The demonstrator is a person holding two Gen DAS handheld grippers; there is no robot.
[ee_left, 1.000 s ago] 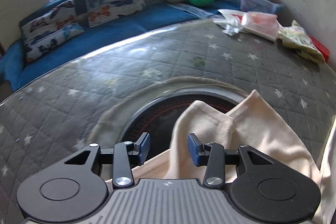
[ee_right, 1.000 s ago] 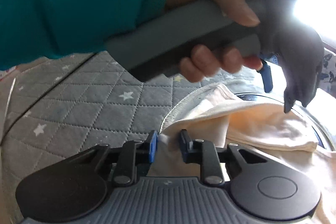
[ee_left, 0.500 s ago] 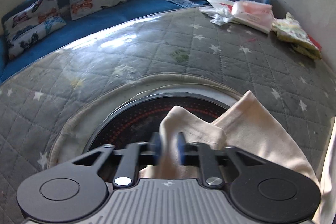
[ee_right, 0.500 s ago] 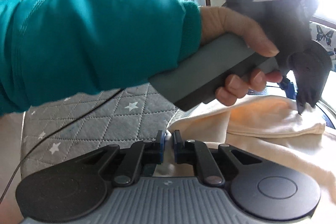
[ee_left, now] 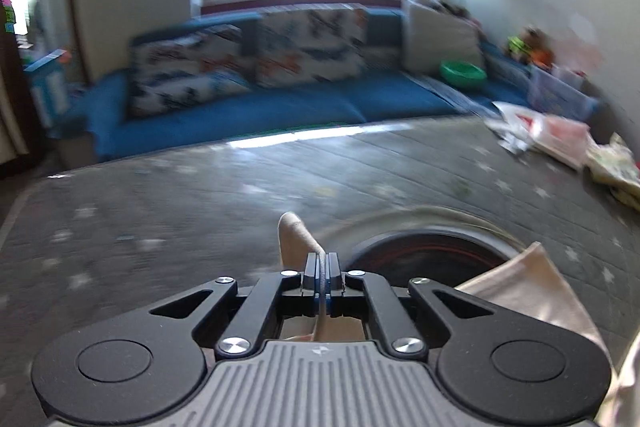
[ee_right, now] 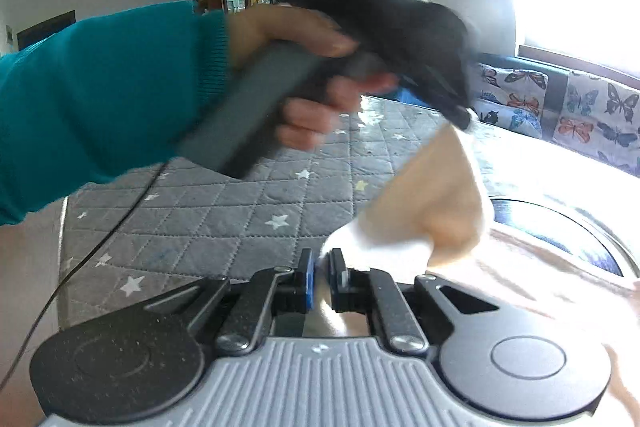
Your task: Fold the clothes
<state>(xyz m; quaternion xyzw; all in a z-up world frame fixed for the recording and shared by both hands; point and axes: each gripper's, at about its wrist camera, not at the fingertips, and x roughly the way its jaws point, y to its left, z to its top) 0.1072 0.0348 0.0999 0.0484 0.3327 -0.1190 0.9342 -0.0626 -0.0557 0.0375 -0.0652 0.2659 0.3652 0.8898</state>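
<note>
A cream garment [ee_left: 524,287] lies over the grey star-quilted table cover [ee_left: 200,203]. My left gripper [ee_left: 321,267] is shut on a fold of it; a tip of cloth [ee_left: 294,233] sticks up past the fingers. In the right wrist view my right gripper [ee_right: 321,267] is shut on another edge of the cream garment [ee_right: 436,203]. The left gripper [ee_right: 460,117], held by a hand in a teal sleeve, lifts the cloth into a raised peak above the table.
A round black inset [ee_left: 432,251] sits in the table under the garment. A blue sofa [ee_left: 280,103] with butterfly cushions runs behind the table. Bags and folded cloths [ee_left: 560,139] lie at the far right. A thin cable [ee_right: 100,239] hangs off the left edge.
Both grippers closed from open onto the cream garment. The left gripper then lifted its fold up off the table; the view is blurred by motion.
</note>
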